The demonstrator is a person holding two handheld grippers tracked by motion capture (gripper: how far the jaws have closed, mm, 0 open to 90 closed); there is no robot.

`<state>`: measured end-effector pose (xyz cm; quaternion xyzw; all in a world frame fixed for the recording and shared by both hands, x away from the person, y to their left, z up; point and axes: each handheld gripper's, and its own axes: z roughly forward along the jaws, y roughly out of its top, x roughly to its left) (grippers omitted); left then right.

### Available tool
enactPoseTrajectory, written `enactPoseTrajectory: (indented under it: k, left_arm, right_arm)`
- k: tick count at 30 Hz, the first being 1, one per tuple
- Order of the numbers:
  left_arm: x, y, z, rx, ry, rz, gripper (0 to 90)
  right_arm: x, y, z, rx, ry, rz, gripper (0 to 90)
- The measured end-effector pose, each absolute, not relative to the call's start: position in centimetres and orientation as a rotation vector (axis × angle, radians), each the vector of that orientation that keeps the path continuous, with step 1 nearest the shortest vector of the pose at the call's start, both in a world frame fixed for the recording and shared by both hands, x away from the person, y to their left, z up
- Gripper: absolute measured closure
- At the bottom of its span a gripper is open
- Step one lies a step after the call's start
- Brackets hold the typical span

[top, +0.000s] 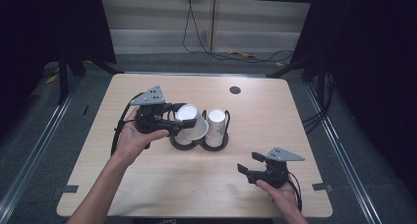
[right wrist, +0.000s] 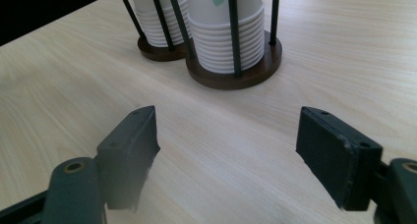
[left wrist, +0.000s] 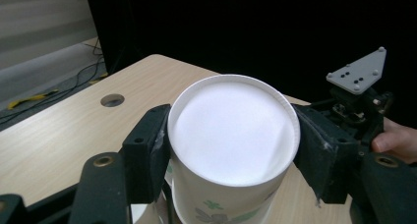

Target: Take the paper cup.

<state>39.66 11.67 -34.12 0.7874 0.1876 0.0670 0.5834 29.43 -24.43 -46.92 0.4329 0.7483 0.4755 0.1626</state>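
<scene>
High view: on a pale wooden table (top: 147, 184), a dark two-ring cup holder (top: 199, 144) stands near the middle, each ring fenced by thin black rods and loaded with a stack of white paper cups. The left gripper (top: 169, 118) comes in from the left side and is clenched on one paper cup (top: 189, 121), which is tilted with its mouth toward the camera, above the left stack (top: 183, 138). The right stack (top: 216, 128) stands upright in the right-hand ring, just beside the held cup.

From the left gripper view, the held cup (left wrist: 231, 145) sits squeezed between the two black pads, one pressed to each side of its wall just below the rim; its inside looks plain white, and green leaf prints show low on the outside. Its base is cut off by the bottom edge of that picture, so whether it touches the cups beneath cannot be told.

The right gripper (top: 248, 165) rests at the near right of the table, well apart from the holder, with its jaws released and bare wood between them. The right gripper view shows the lower parts of both stacks (right wrist: 226, 42) as ribbed rims nested inside the rods on round brown bases; their tops are cut off. A small dark round hole (top: 235, 90) marks the table's far side.
</scene>
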Motion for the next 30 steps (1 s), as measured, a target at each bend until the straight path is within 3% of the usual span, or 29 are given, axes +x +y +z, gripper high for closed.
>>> enactPoseTrajectory:
  k: [11,30]
  left_arm:
    - [39.0,11.3,-36.4,1.837,0.436,0.071,35.4]
    - [38.1,11.3,-39.0,1.844,0.442,0.075,35.4]
  right_arm:
    - [29.6,-22.9,-45.6,1.151,2.158,1.416,19.3]
    - [30.5,-18.3,-42.8,0.956,2.218,1.563,14.4]
